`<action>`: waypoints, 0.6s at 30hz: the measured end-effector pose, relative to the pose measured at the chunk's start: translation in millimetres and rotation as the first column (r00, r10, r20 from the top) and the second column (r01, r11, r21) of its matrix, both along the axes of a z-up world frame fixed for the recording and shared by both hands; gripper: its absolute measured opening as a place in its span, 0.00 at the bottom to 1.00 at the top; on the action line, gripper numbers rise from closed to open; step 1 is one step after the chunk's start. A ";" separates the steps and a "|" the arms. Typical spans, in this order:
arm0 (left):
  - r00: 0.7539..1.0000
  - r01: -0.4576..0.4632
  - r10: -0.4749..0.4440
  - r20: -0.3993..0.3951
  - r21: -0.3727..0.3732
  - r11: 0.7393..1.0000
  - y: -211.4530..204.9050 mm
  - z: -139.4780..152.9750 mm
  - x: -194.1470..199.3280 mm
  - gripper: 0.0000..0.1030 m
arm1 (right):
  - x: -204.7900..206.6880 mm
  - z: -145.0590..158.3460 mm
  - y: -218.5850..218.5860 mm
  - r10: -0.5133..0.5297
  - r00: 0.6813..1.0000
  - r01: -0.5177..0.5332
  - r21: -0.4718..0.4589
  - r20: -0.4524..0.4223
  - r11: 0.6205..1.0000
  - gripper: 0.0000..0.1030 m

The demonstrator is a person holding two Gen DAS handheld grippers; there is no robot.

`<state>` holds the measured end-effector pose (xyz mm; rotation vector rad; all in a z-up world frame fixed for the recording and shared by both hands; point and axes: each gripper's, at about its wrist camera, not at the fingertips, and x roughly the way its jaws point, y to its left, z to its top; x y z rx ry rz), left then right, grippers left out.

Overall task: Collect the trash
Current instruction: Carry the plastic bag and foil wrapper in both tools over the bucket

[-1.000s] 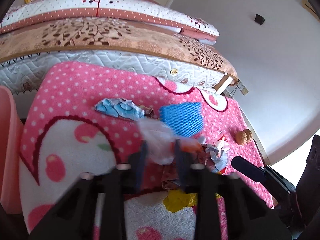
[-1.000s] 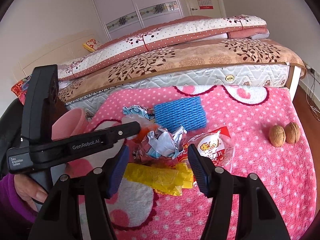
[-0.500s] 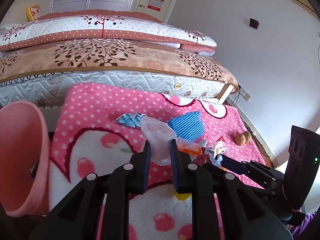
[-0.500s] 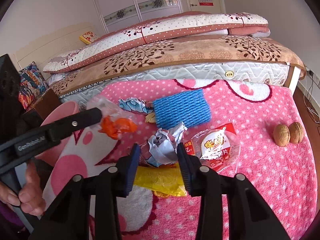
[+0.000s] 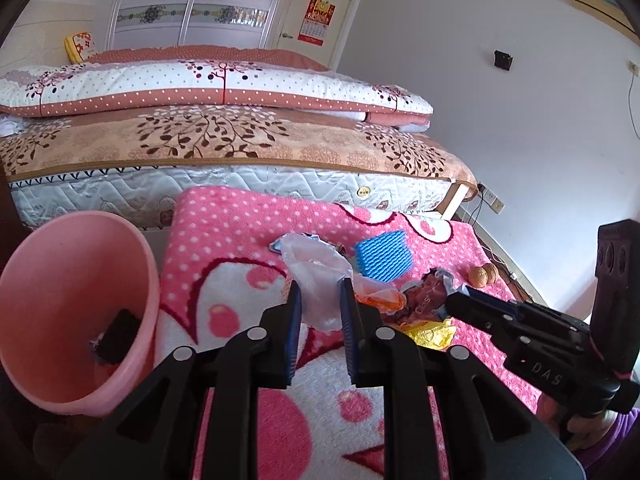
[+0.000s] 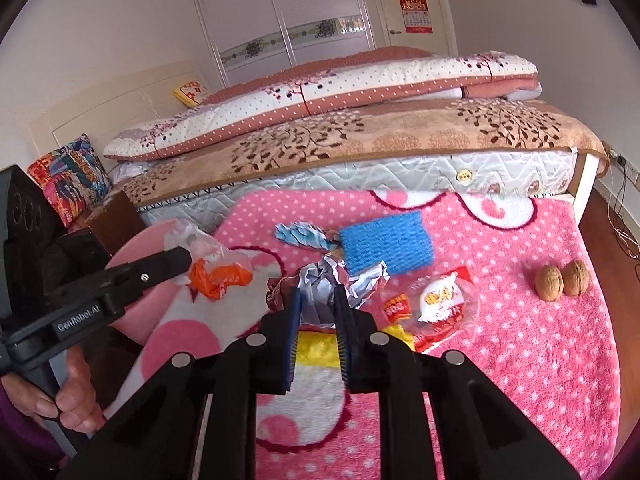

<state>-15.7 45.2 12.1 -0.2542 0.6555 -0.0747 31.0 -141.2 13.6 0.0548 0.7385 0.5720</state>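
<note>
My left gripper (image 5: pixel 320 300) is clenched on a clear plastic bag (image 5: pixel 318 276), which stands up between the blue pads with its long axis running away from me; an orange scrap (image 6: pixel 218 276) hangs off its right side. It hovers above the pink dotted blanket (image 5: pixel 240 232), just right of the pink bin (image 5: pixel 76 308), whose mouth tilts toward me with a dark piece inside. "GenRobot.AI" reads along that gripper's arm in the right wrist view.

My right gripper (image 6: pixel 317 300) is nearly closed, grasping a crumpled silver wrapper (image 6: pixel 320 280) that rises upright from the trash pile near the blanket's middle. "DAS" shows on its body in the left view. Just behind lie blue foam netting (image 6: pixel 386 246) and a blue crumpled wrapper (image 6: pixel 302 234); a yellow wrapper (image 6: pixel 316 348) lies below the pads, and a red-and-white snack packet (image 6: pixel 438 300), its print unreadable, to the right. Two walnuts (image 6: pixel 562 278) sit touching near the blanket's right edge.
</note>
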 end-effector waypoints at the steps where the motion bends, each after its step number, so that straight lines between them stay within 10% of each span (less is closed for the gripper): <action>1: 1.000 -0.006 0.006 0.006 0.007 1.000 1.8 2.0 -4.1 0.18 | -2.5 3.4 2.3 0.004 1.000 -0.004 0.001 0.008 1.000 0.16; 18: 0.970 -0.245 0.244 0.024 0.054 0.968 76.0 12.8 -48.9 0.18 | -17.7 31.2 91.8 0.182 0.982 -0.183 0.020 0.060 0.983 0.16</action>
